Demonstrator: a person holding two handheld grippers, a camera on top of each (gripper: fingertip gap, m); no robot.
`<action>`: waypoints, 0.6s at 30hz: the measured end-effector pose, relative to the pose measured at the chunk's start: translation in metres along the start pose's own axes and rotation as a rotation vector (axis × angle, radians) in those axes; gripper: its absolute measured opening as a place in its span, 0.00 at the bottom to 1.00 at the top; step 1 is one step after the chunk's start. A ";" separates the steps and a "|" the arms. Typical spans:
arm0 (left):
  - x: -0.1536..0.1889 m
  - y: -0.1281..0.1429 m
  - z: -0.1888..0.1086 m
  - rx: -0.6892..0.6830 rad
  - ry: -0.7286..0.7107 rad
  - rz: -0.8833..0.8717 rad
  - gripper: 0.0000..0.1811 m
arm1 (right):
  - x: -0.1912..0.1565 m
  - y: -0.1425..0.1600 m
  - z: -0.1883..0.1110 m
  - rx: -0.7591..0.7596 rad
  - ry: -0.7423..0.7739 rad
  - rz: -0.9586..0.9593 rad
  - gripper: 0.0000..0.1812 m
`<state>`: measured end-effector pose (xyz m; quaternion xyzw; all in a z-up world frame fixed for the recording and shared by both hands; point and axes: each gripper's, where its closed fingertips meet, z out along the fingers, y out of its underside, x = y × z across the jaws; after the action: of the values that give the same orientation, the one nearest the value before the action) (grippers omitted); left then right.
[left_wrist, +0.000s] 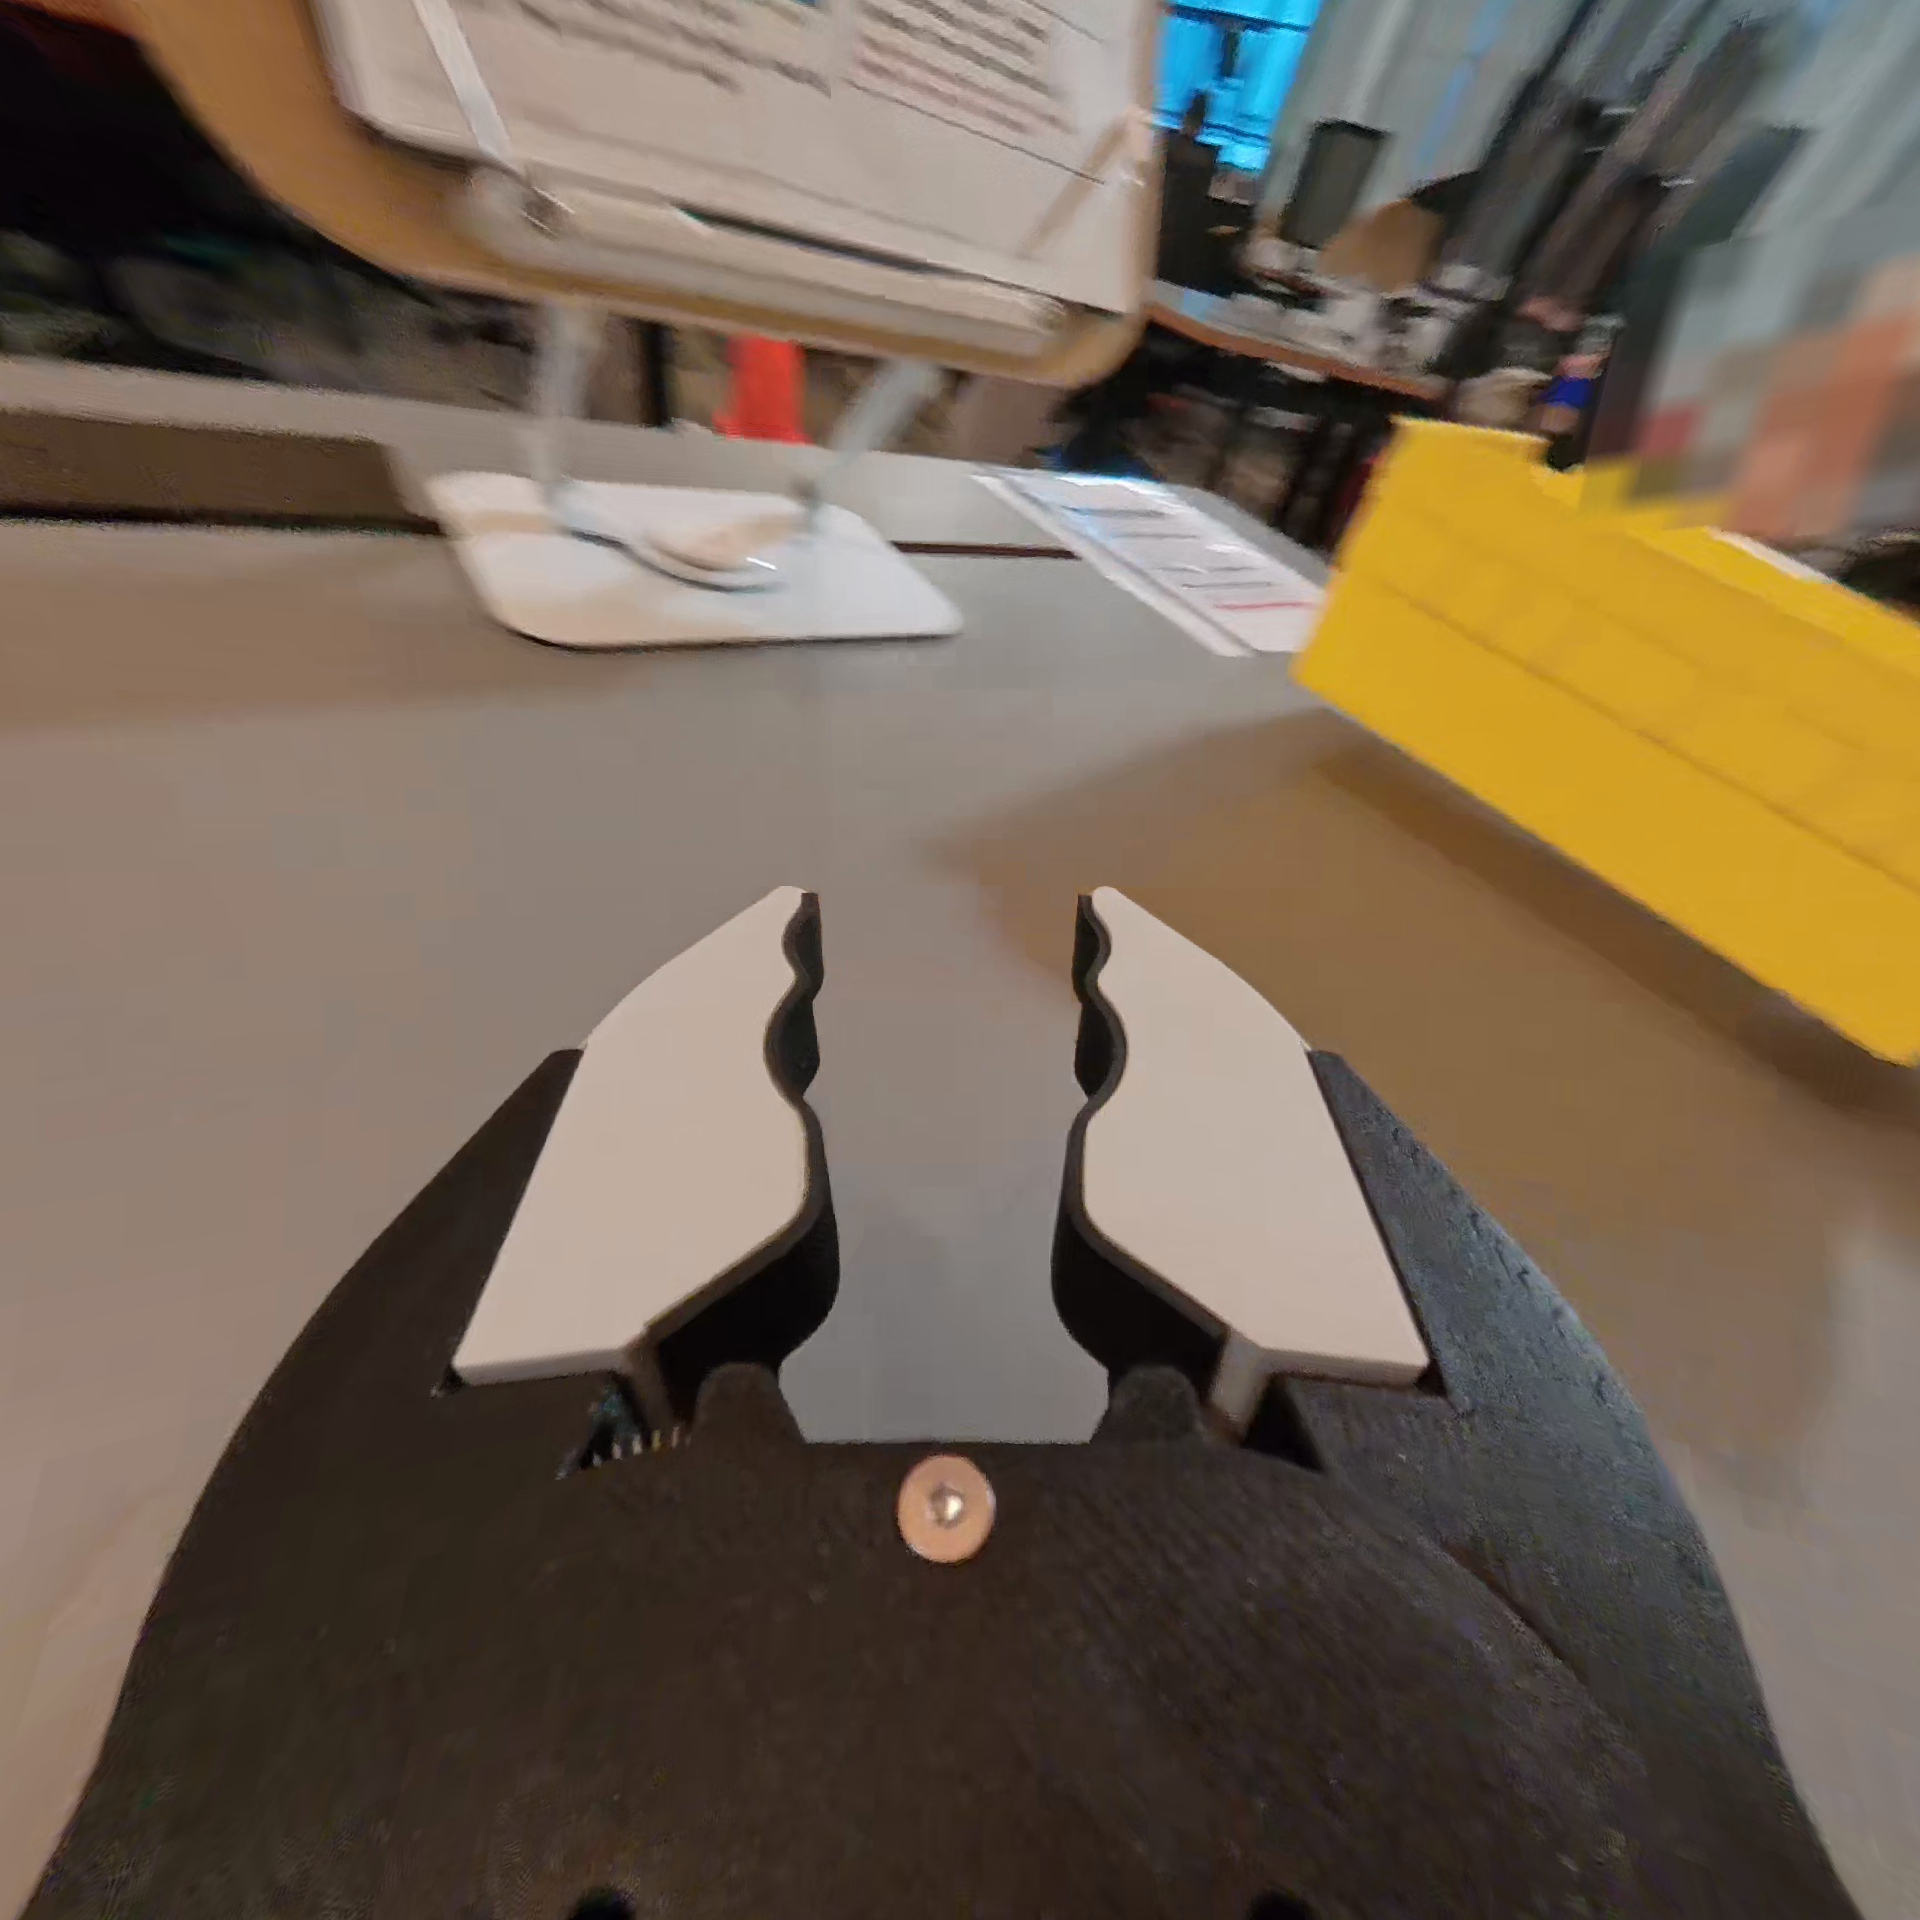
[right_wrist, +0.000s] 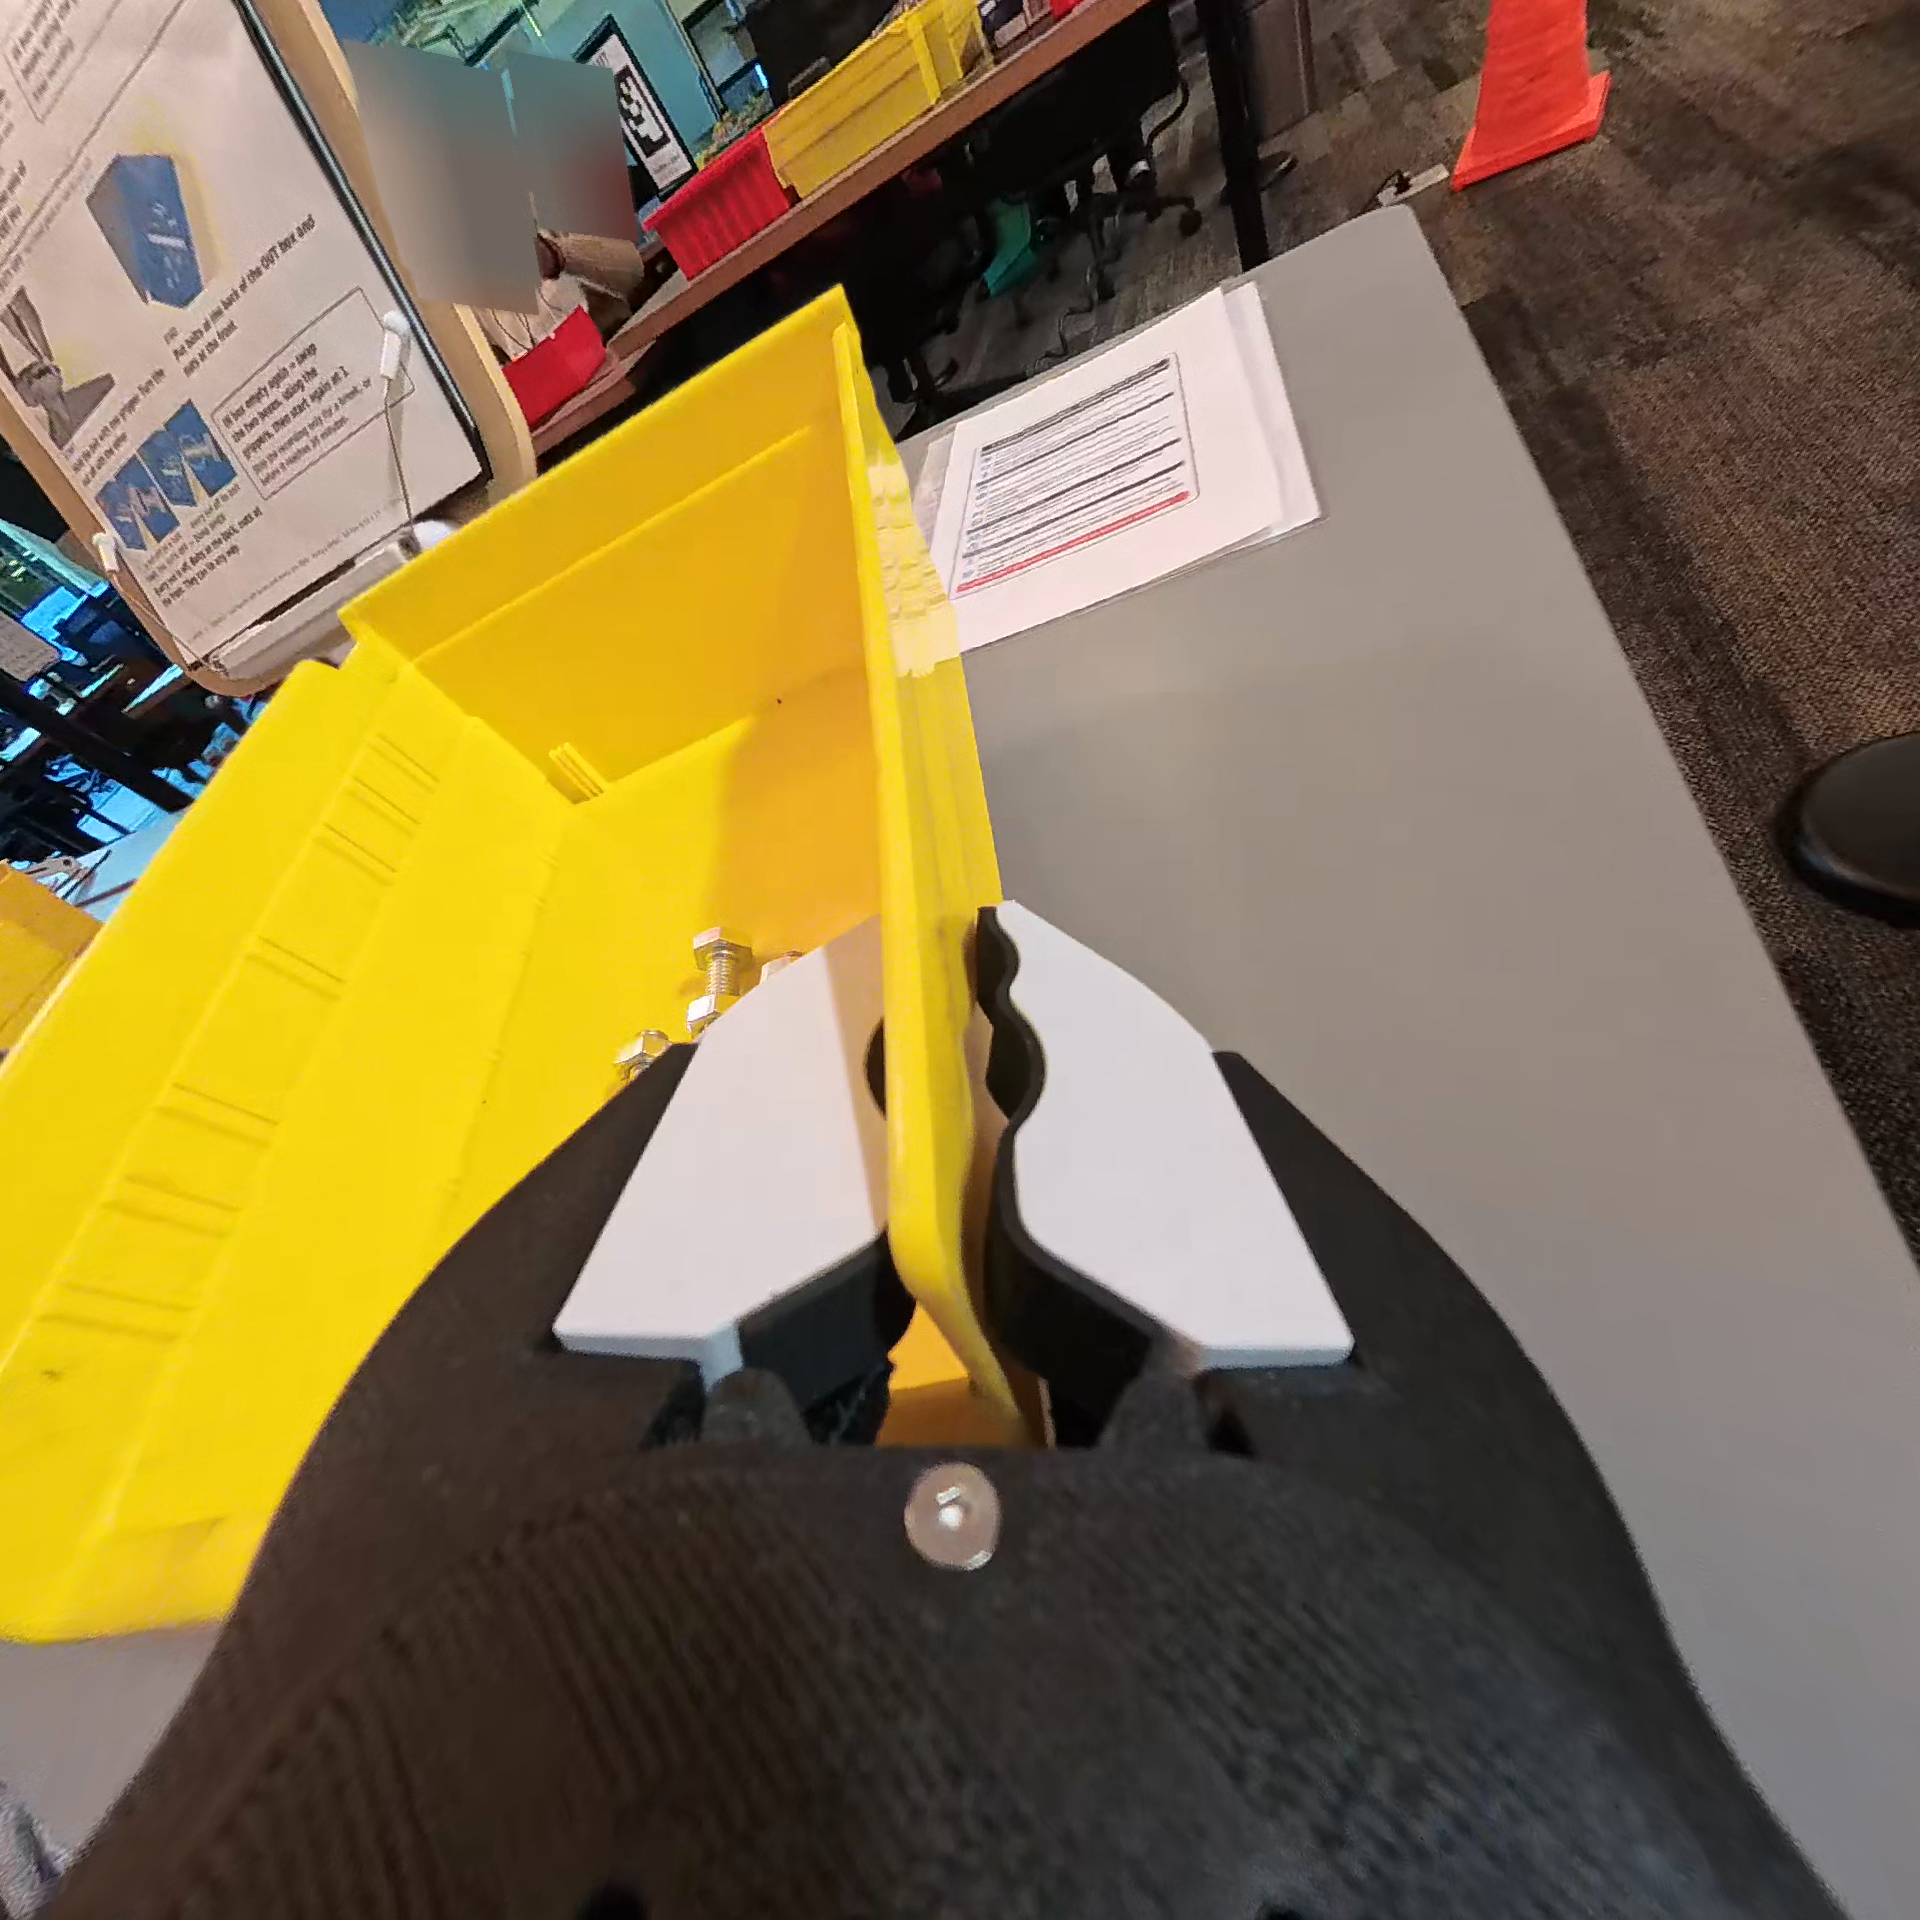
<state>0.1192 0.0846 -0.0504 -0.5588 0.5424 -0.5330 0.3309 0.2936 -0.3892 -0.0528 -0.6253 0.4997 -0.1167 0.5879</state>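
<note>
My right hand-held gripper (right_wrist: 935, 1039) is clamped on the side wall of the yellow bin (right_wrist: 665, 665), one finger inside and one outside, the wall running straight ahead between them. Just past the inner finger, on the bin floor, lie a few bolts (right_wrist: 717, 987) with nuts on them. The bin looks tipped rather than flat on the grey surface (right_wrist: 1351, 935), so I judge the grip should stay square on the wall and firm, with the wrist steady, or the bolts may slide and the thin wall may twist out of the pads.

My left hand-held gripper (left_wrist: 945, 914) is empty, its fingers apart, low over bare surface with nothing between them. The same yellow bin (left_wrist: 1621, 727) sits ahead and to its right, well apart from it, blurred in this view.

Farther ahead of the left one stands a white stand base (left_wrist: 707, 582) carrying an instruction board (left_wrist: 727, 125). Beyond the bin, ahead and right of my right hand-held gripper, a printed sheet (right_wrist: 1122, 478) lies flat on the surface. Farther still are red and yellow bins on another table and an orange cone (right_wrist: 1527, 94) on the floor.
</note>
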 end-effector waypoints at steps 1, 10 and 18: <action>-0.018 -0.010 -0.007 0.023 -0.079 0.034 0.28 | -0.002 0.001 0.001 -0.006 -0.007 -0.002 0.05; -0.149 -0.103 -0.151 0.125 -0.659 0.294 0.42 | -0.027 0.012 0.028 -0.070 -0.094 -0.038 0.05; -0.214 -0.013 -0.219 -0.049 -0.823 0.217 0.38 | -0.072 0.021 0.060 -0.127 -0.175 -0.087 0.05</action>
<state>-0.0533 0.3381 -0.0421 -0.6724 0.4333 -0.2145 0.5605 0.2932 -0.2933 -0.0560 -0.6902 0.4253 -0.0550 0.5828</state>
